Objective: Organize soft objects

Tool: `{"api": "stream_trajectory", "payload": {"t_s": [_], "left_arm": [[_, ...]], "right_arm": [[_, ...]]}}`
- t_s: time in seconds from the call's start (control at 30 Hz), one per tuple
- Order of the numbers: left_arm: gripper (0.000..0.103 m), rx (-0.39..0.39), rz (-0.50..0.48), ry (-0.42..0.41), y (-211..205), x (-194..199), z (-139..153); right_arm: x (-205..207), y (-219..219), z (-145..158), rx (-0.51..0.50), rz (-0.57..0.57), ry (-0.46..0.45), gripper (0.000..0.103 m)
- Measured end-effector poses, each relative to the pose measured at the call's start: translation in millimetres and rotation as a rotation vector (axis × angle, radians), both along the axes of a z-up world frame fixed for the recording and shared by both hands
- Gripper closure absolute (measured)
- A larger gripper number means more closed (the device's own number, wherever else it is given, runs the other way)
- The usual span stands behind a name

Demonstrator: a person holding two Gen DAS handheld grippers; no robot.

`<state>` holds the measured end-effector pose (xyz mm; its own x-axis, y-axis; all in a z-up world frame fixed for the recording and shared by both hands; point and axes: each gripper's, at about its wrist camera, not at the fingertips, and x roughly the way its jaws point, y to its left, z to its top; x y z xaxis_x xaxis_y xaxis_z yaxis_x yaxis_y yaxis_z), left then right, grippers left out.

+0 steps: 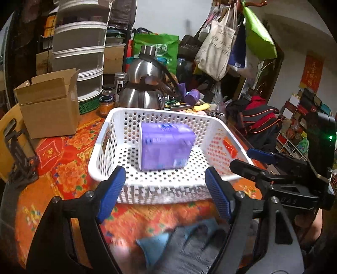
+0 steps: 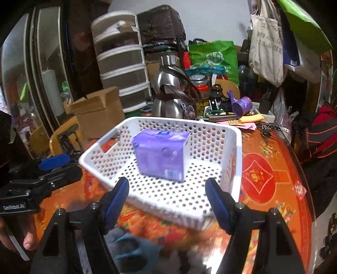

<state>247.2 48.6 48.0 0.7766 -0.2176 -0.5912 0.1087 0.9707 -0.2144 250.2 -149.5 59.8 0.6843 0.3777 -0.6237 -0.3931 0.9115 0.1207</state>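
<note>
Purple pack sits in the white basket, both my grippers empty

I see the purple soft pack [image 1: 166, 146] inside the white perforated basket [image 1: 105, 134]. My left gripper [image 1: 165, 195] and right gripper [image 2: 167, 202] hover just before the basket's near rim, jaws spread apart, holding nothing; grey-blue cloth [image 1: 181, 244] lies below them, outside the basket

White wall [image 1: 168, 14], drawer tower [image 1: 79, 52] (left), hung bags [image 1: 219, 46], dim rm.
</note>
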Motion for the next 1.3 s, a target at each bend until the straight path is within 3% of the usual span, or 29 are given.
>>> {"api": "stream_trajectory", "payload": {"t_s": [0.07,0.2,0.47,0.73,0.9,1.13,1.23,1.3], "left_arm": [[0.025,0.012,0.009,-0.005,-2.4,-21.3,-2.8],[0.024,0.025,0.002,-0.005,-9.1,-65.7,-16.8],[0.024,-0.048,0.021,0.004,6.7,-144.1,-57.3],[0.024,-0.063,0.029,0.047,15.9,-194.7,-103.8],[0.024,-0.053,0.020,0.067,13.2,-199.2,-121.9],[0.024,-0.059,0.018,0.099,14.6,-192.5,-136.1],[0.031,-0.060,0.014,0.111,12.7,-188.4,-139.9],[0.040,-0.061,0.015,0.121,11.8,-185.0,-143.6]], "right_arm": [[-21.6,-5.1,-3.0,0.008,0.006,-0.021,0.020],[-66.0,-18.6,-22.2,0.022,0.015,-0.021,0.020],[-142.4,-41.2,-61.6,0.055,-0.040,-0.033,0.020],[-198.9,-21.7,-79.6,0.066,0.013,-0.075,0.020],[-181.1,1.4,-88.9,0.018,0.040,-0.046,0.039],[-151.8,10.5,-98.8,0.004,0.030,-0.005,0.048],[-147.1,11.8,-100.4,0.003,0.030,0.001,0.056],[-144.2,10.8,-102.0,0.000,0.022,0.009,0.070]]}}
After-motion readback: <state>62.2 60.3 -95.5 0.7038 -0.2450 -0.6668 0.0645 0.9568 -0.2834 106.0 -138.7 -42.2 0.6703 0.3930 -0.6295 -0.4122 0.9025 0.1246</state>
